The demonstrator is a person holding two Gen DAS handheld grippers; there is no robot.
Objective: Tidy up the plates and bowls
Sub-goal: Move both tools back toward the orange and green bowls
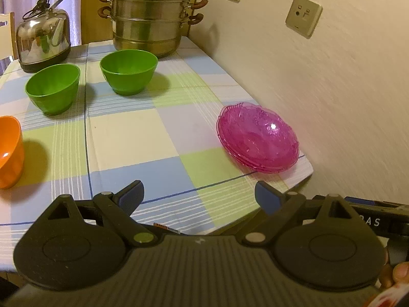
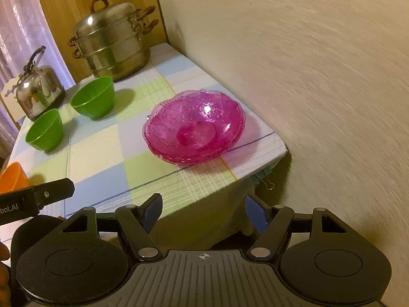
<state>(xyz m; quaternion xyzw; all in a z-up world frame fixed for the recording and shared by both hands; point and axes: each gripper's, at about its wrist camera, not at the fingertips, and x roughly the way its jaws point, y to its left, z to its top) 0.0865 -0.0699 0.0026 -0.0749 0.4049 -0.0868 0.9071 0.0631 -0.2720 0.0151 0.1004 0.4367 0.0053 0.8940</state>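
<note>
A stack of clear pink plates (image 1: 258, 138) (image 2: 195, 128) rests near the table's front right corner, beside the wall. Two green bowls (image 1: 52, 90) (image 1: 129, 73) stand apart and upright further back; the right wrist view shows them at the left (image 2: 44, 130) (image 2: 93, 97). An orange bowl (image 1: 9, 151) (image 2: 12, 176) is cut off by the left edge. My left gripper (image 1: 198, 189) hovers open over the table's front edge with nothing between its fingers. My right gripper (image 2: 203, 200) is open and holds nothing, in front of the table corner, short of the pink stack.
A steel steamer pot (image 1: 150, 18) (image 2: 112, 41) and a steel kettle (image 1: 42, 35) (image 2: 38, 92) stand at the back of the checked tablecloth (image 1: 133, 138). A textured wall (image 1: 345, 89) runs close along the table's right side.
</note>
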